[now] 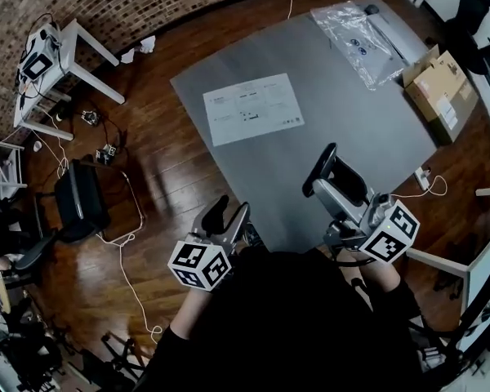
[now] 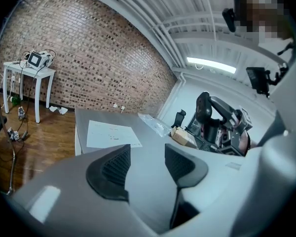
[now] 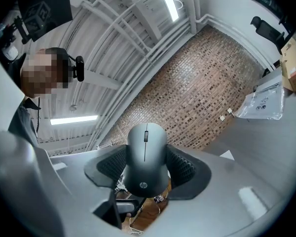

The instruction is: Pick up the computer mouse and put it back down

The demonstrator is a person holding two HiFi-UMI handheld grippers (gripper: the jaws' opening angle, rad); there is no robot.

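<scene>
A dark grey computer mouse (image 3: 146, 147) is clamped between the black pads of my right gripper (image 3: 146, 168), its scroll wheel facing the camera. The mouse is off the table, seen against brick wall and ceiling. From the head view the mouse (image 1: 319, 170) shows as a dark oval at the tip of the right gripper (image 1: 328, 180), above the near part of the grey table (image 1: 351, 121). My left gripper (image 2: 147, 166) is open with nothing between its pads. It sits near my body (image 1: 227, 217), left of the table's near corner.
A printed sheet (image 1: 253, 109) lies on the table's left part. A clear plastic bag (image 1: 361, 33) lies at the far right, a cardboard box (image 1: 441, 92) beside it. A white side table (image 1: 61, 55), a black chair (image 1: 77, 202) and cables stand on the wooden floor at left.
</scene>
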